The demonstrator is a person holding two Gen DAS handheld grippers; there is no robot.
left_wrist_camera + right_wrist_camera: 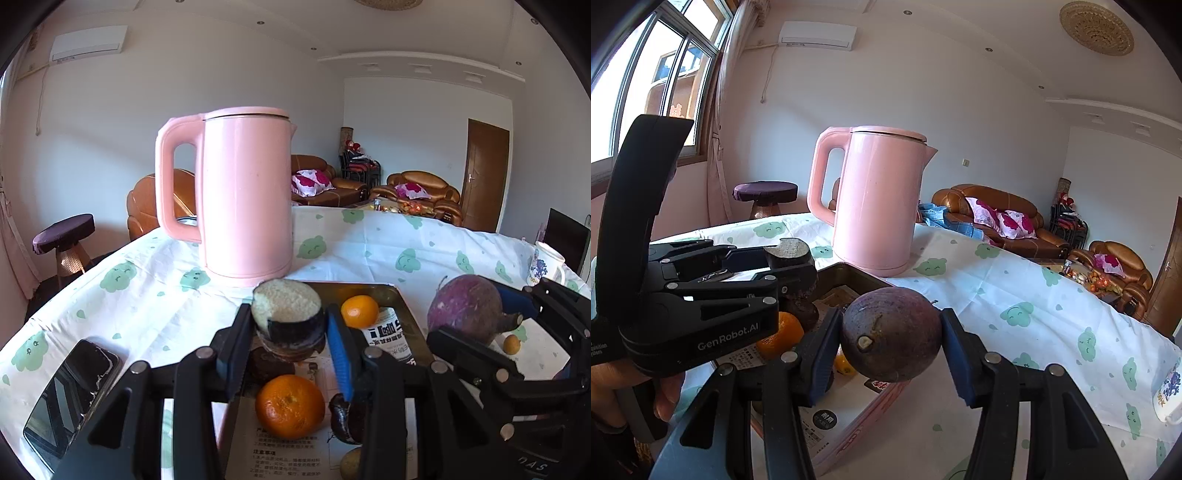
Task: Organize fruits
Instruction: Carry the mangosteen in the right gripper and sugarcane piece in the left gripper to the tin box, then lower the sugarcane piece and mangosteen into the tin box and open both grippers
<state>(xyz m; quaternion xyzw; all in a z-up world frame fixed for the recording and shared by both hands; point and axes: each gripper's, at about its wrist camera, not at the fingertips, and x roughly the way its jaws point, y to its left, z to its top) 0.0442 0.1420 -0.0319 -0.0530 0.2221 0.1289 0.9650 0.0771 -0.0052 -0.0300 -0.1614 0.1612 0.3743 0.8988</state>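
My left gripper [288, 326] is shut on a cut eggplant chunk [286, 314] with dark skin and a pale cut face. It hangs over a dark metal tray [402, 295] lined with printed paper. In the tray lie a large tangerine [290, 406], a smaller tangerine [359, 311] and a dark eggplant piece [343, 417]. My right gripper [890, 334] is shut on a round purple turnip [890, 334] above the tray's right edge [849, 271]. In the right wrist view the left gripper [792, 264] and its eggplant chunk [790, 251] are at the left, held by a hand [668, 391].
A tall pink kettle [243, 192] stands just behind the tray on the cloud-print tablecloth [369, 240]. A black phone [74, 395] lies at the left. A patterned mug [548, 264] stands at the far right, and a tiny orange fruit [511, 344] lies on the cloth.
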